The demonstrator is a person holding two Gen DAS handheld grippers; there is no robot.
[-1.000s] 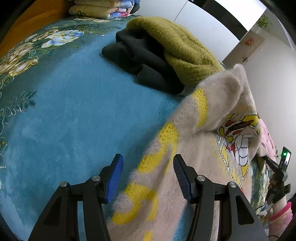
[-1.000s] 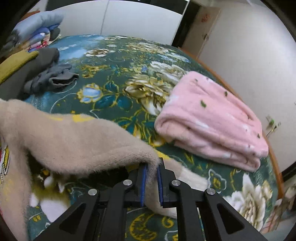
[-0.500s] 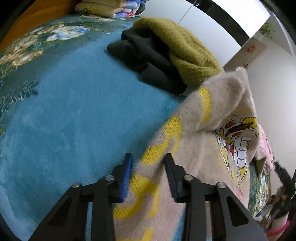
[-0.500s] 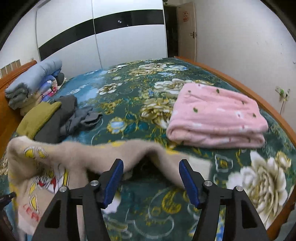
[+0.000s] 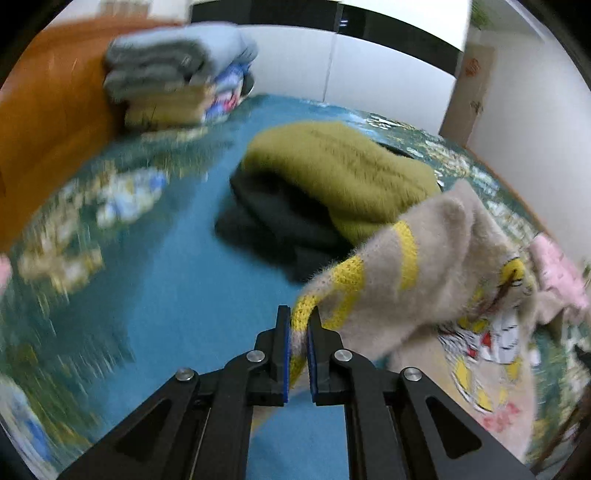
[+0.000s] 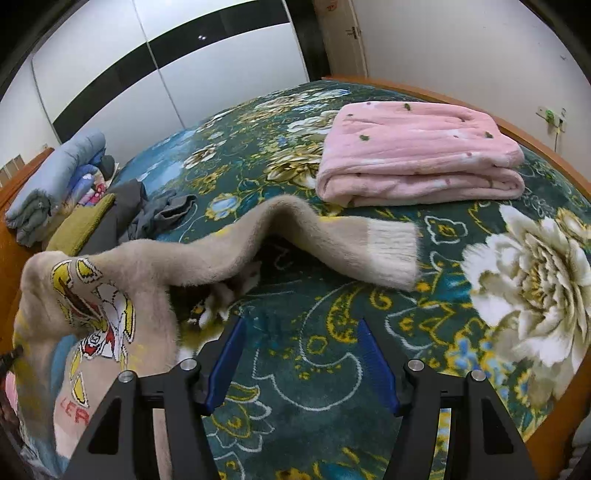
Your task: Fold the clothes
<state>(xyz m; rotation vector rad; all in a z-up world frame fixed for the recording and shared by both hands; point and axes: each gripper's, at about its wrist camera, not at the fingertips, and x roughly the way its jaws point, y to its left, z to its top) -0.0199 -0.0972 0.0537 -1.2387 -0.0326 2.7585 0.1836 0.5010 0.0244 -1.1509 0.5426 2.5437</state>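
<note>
Left gripper (image 5: 298,345) clenched on the beige sweater's (image 5: 436,258) striped cuff, right gripper (image 6: 301,360) spread wide over the floral bedspread (image 6: 369,332), white wardrobe doors (image 6: 221,70) beyond.

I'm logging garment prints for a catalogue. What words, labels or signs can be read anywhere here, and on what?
"LER": red letters on the fuzzy beige sweater with the cartoon print, cut off at its fold.
Red sign on the white door: too small to read.
Nothing else is readable.
</note>
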